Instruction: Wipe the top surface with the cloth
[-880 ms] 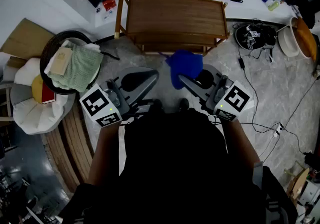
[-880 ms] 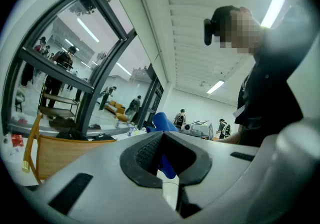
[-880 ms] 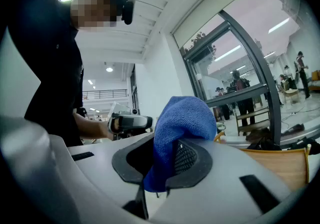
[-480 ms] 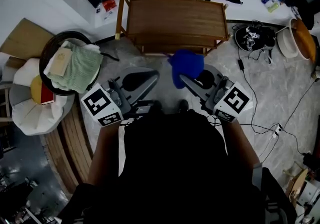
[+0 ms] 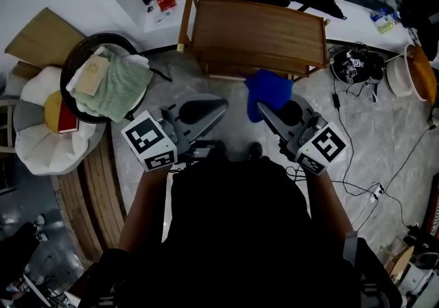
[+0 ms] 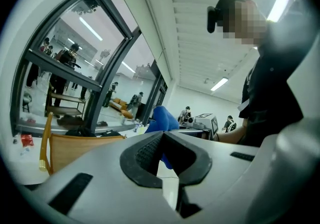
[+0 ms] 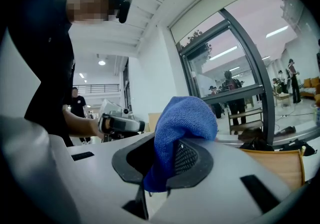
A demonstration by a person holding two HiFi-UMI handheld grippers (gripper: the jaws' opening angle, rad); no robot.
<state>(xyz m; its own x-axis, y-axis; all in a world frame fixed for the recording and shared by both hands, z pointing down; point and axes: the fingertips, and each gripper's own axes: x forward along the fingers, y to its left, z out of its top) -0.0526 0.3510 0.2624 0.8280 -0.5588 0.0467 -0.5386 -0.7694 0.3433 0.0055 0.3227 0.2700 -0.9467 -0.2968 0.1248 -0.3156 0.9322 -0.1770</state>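
A small wooden table (image 5: 260, 31) with a slatted top stands on the floor ahead of me. My right gripper (image 5: 261, 109) is shut on a blue cloth (image 5: 269, 89), which bunches over its jaws just short of the table's front edge. In the right gripper view the blue cloth (image 7: 184, 118) drapes over the jaws of the right gripper (image 7: 170, 163). My left gripper (image 5: 221, 103) hovers beside it to the left, also short of the table. Its jaws are shut with nothing between them. The left gripper view shows the left gripper (image 6: 163, 137) with the cloth (image 6: 163, 118) beyond its tip.
A dark basket (image 5: 74, 66) with a green towel (image 5: 113, 87) sits at the left, beside a white cushion (image 5: 41, 149). Cables (image 5: 363, 180) trail over the marble floor at the right. A black device (image 5: 357, 66) and a basin (image 5: 411, 73) lie further right.
The head view has shifted a little, so everything sits slightly further right in the frame. Both grippers and the cloth keep about the same place relative to the table.
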